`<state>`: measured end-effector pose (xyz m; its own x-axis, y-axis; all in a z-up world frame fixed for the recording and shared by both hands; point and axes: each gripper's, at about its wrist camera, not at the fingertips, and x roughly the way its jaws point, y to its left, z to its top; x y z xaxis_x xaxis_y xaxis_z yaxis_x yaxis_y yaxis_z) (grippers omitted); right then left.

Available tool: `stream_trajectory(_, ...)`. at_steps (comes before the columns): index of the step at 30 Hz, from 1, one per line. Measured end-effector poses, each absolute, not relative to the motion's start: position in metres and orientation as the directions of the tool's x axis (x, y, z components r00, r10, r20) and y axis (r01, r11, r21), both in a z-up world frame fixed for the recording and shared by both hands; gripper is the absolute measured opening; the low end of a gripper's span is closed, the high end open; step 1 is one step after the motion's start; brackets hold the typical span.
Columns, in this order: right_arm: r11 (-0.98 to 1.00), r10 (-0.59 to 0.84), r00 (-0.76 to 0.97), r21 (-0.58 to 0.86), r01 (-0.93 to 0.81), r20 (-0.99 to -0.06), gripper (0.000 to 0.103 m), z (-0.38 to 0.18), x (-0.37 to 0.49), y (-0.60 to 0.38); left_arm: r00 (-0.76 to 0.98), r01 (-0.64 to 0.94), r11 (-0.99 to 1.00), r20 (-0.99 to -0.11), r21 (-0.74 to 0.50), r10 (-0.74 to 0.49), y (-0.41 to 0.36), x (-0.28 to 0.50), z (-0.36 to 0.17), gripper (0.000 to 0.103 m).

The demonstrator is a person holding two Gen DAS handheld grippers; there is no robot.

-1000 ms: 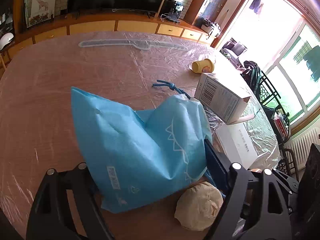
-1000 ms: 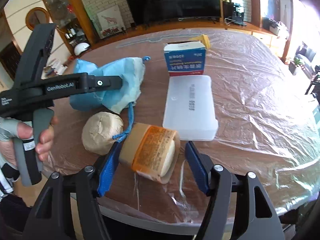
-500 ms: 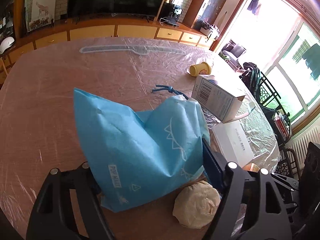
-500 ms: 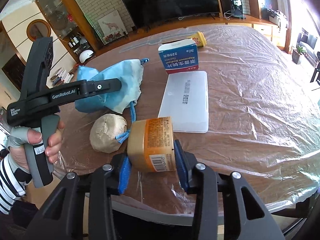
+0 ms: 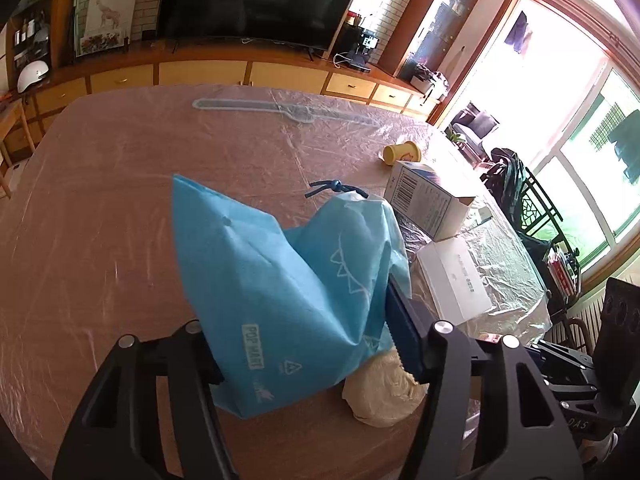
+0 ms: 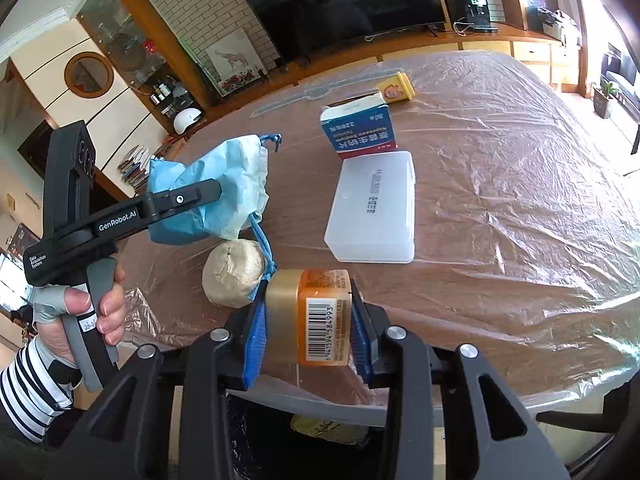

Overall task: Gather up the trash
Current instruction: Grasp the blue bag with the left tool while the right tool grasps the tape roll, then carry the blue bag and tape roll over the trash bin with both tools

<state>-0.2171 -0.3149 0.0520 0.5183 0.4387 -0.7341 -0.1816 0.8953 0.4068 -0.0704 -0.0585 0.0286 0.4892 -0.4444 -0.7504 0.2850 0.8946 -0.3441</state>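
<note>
Right claw (image 6: 306, 332): clamped tight on orange-labelled jar (image 6: 316, 316), blue pads pressed against both sides, barcode facing camera. Jar held over near edge of table (image 6: 500, 184); clear of the surface or not, cannot tell.

Left claw (image 5: 308, 344): closing on blue drawstring bag (image 5: 280, 280). Bag fabric bunched between the fingers, right pad (image 5: 402, 340) against the cloth; left pad hidden behind the bag. Full grip or not, cannot tell from either view. Seen from right wrist, left claw's upper finger (image 6: 180, 200) laid across the bag, handle in a hand (image 6: 80, 320) with striped sleeve.

Crumpled beige paper ball (image 6: 234, 276) on table, just beside bag's lower edge and near jar. Bag's dark blue cord (image 5: 332, 188) trailing onto table beyond it.

Farther out: white flat plastic case (image 6: 374, 208), blue-and-white carton (image 6: 358, 130) behind it with top flap open, small yellow cup (image 6: 396, 88) on its side beyond the carton.

Table covered with wrinkled clear plastic film.
</note>
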Motion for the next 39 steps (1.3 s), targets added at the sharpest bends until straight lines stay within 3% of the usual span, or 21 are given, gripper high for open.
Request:
stream_trajectory(15,0.903,0.429,0.532,0.346,-0.254,-0.73,0.035,0.063,-0.212,-0.308,0.565,0.198,0.914,-0.72,-0.354,-0.402,-0.043,-0.082,0.038,0.047)
stream_trajectory(28,0.886,0.464,0.546,0.357,-0.296,-0.697,0.035,0.081,-0.222,-0.312,0.598,0.257,0.903,-0.677,-0.346,-0.429,-0.051,-0.112,0.063,0.046)
stream_trajectory(39,0.863,0.504,0.499,0.396,-0.313,-0.705,0.035,0.081,-0.239,-0.329,0.582,0.282,0.908,-0.698,-0.309,-0.418,-0.063,-0.161,0.062,0.046)
